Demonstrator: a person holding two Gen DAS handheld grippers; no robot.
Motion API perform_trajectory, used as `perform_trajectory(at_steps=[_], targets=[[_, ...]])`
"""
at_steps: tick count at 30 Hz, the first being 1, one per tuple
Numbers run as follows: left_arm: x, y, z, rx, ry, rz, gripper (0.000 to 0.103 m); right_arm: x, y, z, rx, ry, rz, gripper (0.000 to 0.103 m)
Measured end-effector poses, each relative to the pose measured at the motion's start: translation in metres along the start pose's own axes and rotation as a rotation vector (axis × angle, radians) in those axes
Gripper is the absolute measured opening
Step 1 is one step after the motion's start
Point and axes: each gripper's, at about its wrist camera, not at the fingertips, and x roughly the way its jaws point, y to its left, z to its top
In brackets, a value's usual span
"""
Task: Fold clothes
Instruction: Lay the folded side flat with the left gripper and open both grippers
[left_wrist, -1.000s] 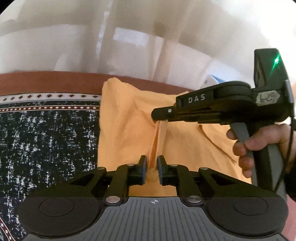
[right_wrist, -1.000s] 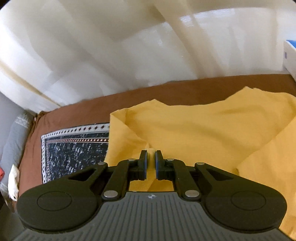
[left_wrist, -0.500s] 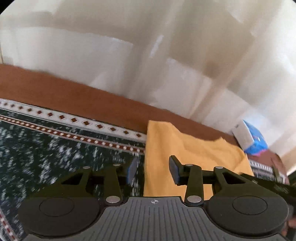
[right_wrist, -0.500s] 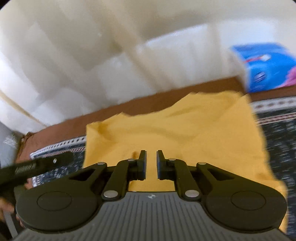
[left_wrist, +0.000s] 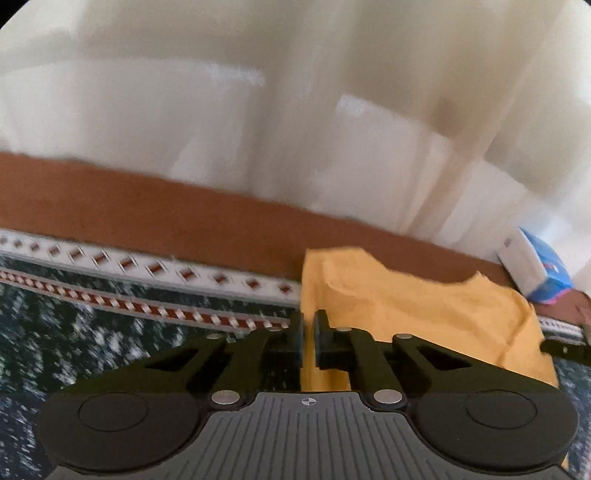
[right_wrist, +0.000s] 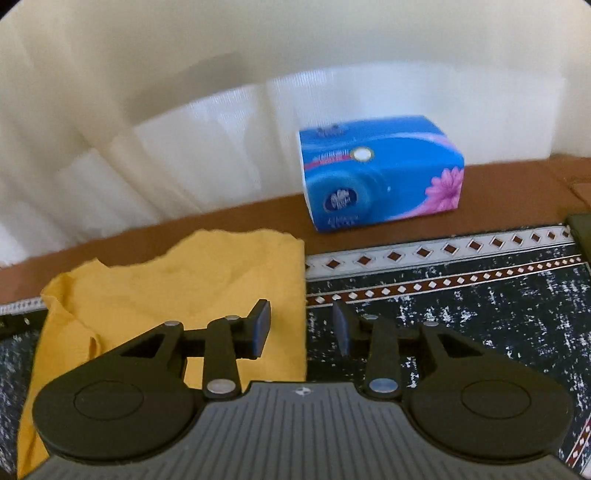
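Seen from the left wrist, the dark speckled cloth (left_wrist: 74, 343) with its diamond border covers the left of the surface, a brown band (left_wrist: 147, 206) running behind it under pale curtains (left_wrist: 258, 110). The left gripper (left_wrist: 308, 338) sits at the left edge of the yellow garment (left_wrist: 406, 306), its jaws drawn nearly together with only a thin slit between them; whether any fabric is pinched there cannot be told. The garment lies flat and folded on the cloth, its long axis running from the camera toward the curtains, its far edge ragged and reaching onto the brown band. From the right wrist, the same yellow garment (right_wrist: 177, 280) fills the left, its straight right edge running away from the camera. The right gripper (right_wrist: 301, 330) is spread wide and holds nothing, its left finger above the fabric and its right finger above the patterned cloth (right_wrist: 480, 314). Farther right and back, a blue tissue box (right_wrist: 380, 170) stands on the brown band.
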Motion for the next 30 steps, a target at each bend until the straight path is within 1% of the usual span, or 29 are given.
perform_trajectory(at_steps=[1, 2, 3, 4, 6, 8, 9, 10, 12, 14, 15, 16, 19, 21, 22, 23, 24, 27, 30], targets=[[-0.001, 0.000, 0.001, -0.008, -0.016, 0.013, 0.000, 0.003, -0.001, -0.001, 0.007, 0.012, 0.008, 0.038], [-0.001, 0.001, 0.003, -0.015, -0.028, 0.023, 0.000, 0.006, -0.002, -0.001, 0.012, 0.022, 0.021, 0.024], [0.001, 0.001, 0.004, -0.010, -0.028, 0.038, 0.000, 0.007, -0.002, -0.001, 0.013, 0.023, 0.030, 0.017], [0.005, 0.001, 0.004, -0.002, -0.022, 0.059, 0.000, 0.008, -0.002, -0.001, 0.011, 0.016, 0.032, 0.014], [0.013, 0.002, 0.004, 0.006, -0.006, 0.098, 0.000, 0.009, -0.002, -0.001, 0.008, 0.001, 0.031, 0.014], [0.017, 0.008, 0.003, -0.015, 0.000, 0.100, 0.002, 0.011, -0.006, 0.001, 0.036, -0.009, 0.026, 0.014], [0.017, 0.010, 0.004, -0.026, 0.004, 0.096, 0.006, 0.011, -0.010, 0.002, 0.061, -0.011, 0.033, 0.014], [0.014, 0.011, 0.005, -0.034, 0.004, 0.071, 0.021, 0.012, -0.013, 0.003, 0.077, -0.011, 0.042, 0.014], [0.007, 0.014, 0.009, -0.045, 0.003, 0.002, 0.023, 0.009, -0.015, 0.005, 0.080, -0.010, 0.052, 0.015], [0.001, 0.014, 0.012, -0.044, 0.010, -0.079, 0.038, 0.004, -0.016, 0.005, 0.068, -0.024, 0.051, 0.020], [0.001, 0.013, 0.012, -0.037, 0.008, -0.097, 0.053, 0.001, -0.016, 0.005, 0.065, -0.028, 0.054, 0.021], [0.001, 0.011, 0.012, -0.028, 0.004, -0.109, 0.056, -0.002, -0.016, 0.004, 0.068, -0.031, 0.059, 0.023], [0.012, 0.006, 0.011, -0.009, 0.043, -0.132, 0.056, -0.010, -0.013, -0.001, 0.071, -0.038, 0.079, 0.024], [0.018, 0.005, 0.008, -0.008, 0.068, -0.131, 0.056, -0.016, -0.008, -0.004, 0.068, -0.041, 0.101, 0.025], [0.019, 0.004, 0.006, -0.007, 0.076, -0.125, 0.052, -0.019, -0.005, -0.005, 0.065, -0.042, 0.109, 0.028], [0.020, 0.004, 0.006, -0.014, 0.075, -0.111, 0.030, -0.021, -0.003, -0.007, 0.060, -0.043, 0.111, 0.030], [0.022, 0.005, 0.006, -0.023, 0.070, -0.093, 0.004, -0.022, 0.000, -0.008, 0.051, -0.045, 0.110, 0.030], [0.023, 0.009, 0.006, -0.051, 0.042, -0.046, 0.003, -0.026, 0.003, -0.011, 0.037, -0.041, 0.108, 0.030], [0.023, 0.010, 0.003, -0.055, 0.022, -0.040, 0.003, -0.032, 0.001, -0.016, 0.042, -0.033, 0.098, 0.030]])
